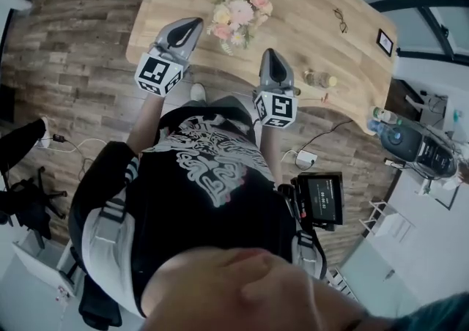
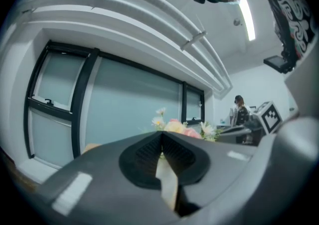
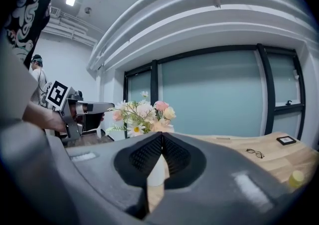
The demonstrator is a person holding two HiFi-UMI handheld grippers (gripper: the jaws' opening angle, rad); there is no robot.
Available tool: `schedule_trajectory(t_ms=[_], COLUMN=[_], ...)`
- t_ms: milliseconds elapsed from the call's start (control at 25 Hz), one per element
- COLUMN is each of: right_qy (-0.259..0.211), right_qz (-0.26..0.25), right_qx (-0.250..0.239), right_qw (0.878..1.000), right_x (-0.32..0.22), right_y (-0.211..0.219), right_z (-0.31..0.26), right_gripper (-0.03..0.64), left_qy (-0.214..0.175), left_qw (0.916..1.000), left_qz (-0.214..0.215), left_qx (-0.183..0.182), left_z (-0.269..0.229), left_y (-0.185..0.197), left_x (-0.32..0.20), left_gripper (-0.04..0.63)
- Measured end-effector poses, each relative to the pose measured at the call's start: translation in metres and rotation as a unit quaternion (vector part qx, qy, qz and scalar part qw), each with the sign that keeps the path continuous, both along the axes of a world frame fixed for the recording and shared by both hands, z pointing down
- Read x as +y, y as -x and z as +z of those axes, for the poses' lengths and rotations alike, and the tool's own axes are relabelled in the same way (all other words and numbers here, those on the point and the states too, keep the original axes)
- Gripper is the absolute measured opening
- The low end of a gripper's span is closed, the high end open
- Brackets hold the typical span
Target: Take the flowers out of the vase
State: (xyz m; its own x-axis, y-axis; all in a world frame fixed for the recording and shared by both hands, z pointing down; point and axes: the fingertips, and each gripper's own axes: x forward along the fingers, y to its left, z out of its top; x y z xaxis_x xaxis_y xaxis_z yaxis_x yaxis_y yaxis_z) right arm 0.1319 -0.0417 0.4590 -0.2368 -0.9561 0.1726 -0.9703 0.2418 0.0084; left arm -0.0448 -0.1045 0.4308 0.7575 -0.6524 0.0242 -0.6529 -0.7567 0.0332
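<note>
A bunch of pink, peach and white flowers [image 1: 238,15] stands on the wooden table [image 1: 308,0], and the blooms hide the vase from above. My left gripper [image 1: 192,25] is shut and empty, just left of the bunch at the table's near edge. On the other side my right gripper [image 1: 268,55] is also shut and empty, a little nearer to me. In the right gripper view the flowers [image 3: 142,114] rise above the closed jaws [image 3: 162,135], with the white vase [image 3: 155,171] showing below. The left gripper view has the flowers [image 2: 177,125] just past its closed jaws [image 2: 162,134].
On the table's right part lie a pair of glasses [image 1: 341,20], a small black-framed item [image 1: 385,42] and a yellow-capped bottle [image 1: 320,79]. A dark office chair [image 1: 22,205] stands on the floor at left. Another person [image 2: 239,109] stands far off.
</note>
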Motion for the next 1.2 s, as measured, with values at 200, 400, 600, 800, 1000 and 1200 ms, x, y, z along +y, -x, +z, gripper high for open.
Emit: schedule_trajectory(t_ms=[200,400,600,800,1000,1200], right_qy=[0.016,0.019,0.042,0.035,0.05,0.056], right_qz=[-0.025,-0.019,-0.016,-0.034,-0.064,-0.093], right_qx=[0.0,-0.008,-0.007,0.003,0.007,0.001], right_qw=[1.0,1.0,0.999,0.999,0.997,0.994], right_x=[-0.004,-0.014,-0.046,-0.047,-0.055,-0.056], right_y=[0.007,0.001,-0.022,-0.024,-0.012,0.003], right_z=[0.01,0.019,0.052,0.048,0.054,0.055], right_gripper=[0.0,0.0,0.002,0.06,0.103,0.143], left_qy=[0.003,0.009,0.015,0.024,0.036,0.056], left_qw=[0.9997,0.9996,0.9996,0.9987,0.9974,0.995], left_qz=[0.014,0.017,0.012,0.029,0.026,0.063], left_qx=[0.022,0.02,-0.02,-0.035,-0.058,-0.053], left_z=[0.003,0.01,0.041,0.055,0.072,0.083], left_y=[-0.001,0.001,-0.004,-0.002,-0.002,-0.012], left_x=[-0.006,-0.017,-0.051,-0.052,-0.061,-0.058], left_gripper=[-0.011,-0.011,-0.011,-0.011,-0.009,-0.009])
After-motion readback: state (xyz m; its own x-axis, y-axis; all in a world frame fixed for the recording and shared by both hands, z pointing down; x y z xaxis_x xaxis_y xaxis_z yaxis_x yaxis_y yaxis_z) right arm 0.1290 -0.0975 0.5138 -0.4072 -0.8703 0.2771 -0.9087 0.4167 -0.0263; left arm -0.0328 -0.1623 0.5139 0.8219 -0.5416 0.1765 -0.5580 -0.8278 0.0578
